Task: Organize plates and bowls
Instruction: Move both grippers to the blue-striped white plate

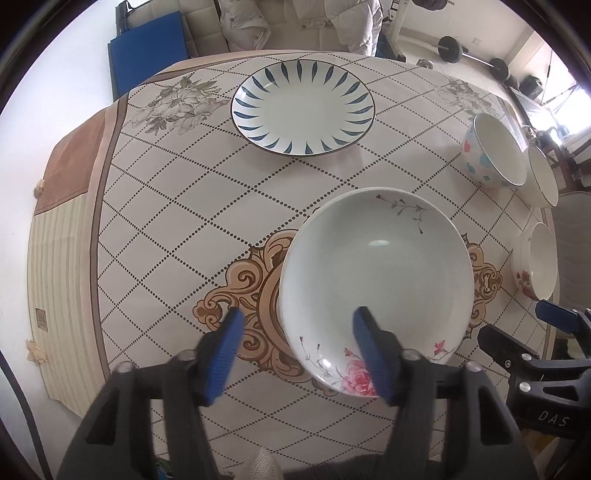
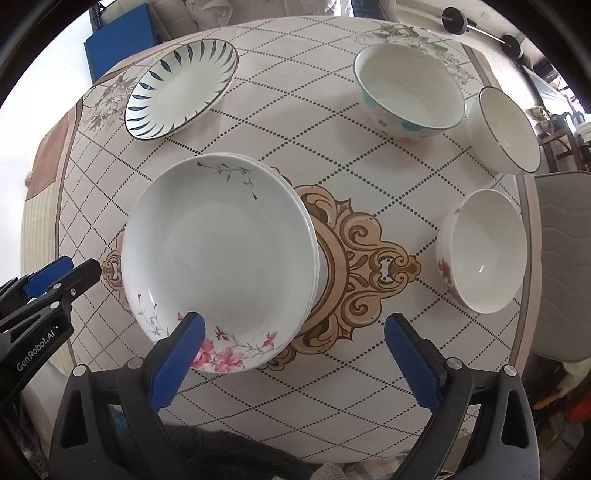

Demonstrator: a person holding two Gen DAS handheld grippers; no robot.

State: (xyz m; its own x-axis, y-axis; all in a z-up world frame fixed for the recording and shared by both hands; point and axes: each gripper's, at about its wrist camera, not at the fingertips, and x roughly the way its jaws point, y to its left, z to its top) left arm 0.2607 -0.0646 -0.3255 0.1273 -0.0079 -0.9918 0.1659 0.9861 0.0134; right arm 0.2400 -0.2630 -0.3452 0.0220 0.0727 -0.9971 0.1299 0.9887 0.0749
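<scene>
A white plate with pink flowers [image 1: 376, 273] [image 2: 218, 258] lies at the table's middle, on top of another white plate whose rim shows at its right [image 2: 314, 236]. A plate with blue leaf strokes [image 1: 303, 107] [image 2: 181, 88] lies at the far side. Three bowls stand on the right: one with coloured spots [image 1: 495, 151] [image 2: 410, 92], a plain white one [image 1: 543, 175] [image 2: 509, 129] and one with a red flower [image 1: 539, 262] [image 2: 484, 251]. My left gripper [image 1: 297, 321] is open over the flower plate's near left rim. My right gripper [image 2: 295, 328] is open over its near right rim.
The table [image 1: 177, 221] has a diamond-patterned cloth with a brown ornament at its centre [image 2: 354, 258]. A person in a light coat [image 1: 299, 22] stands behind the far edge. A grey padded chair [image 2: 565, 258] stands at the right. A barbell [image 1: 472, 55] lies on the floor beyond.
</scene>
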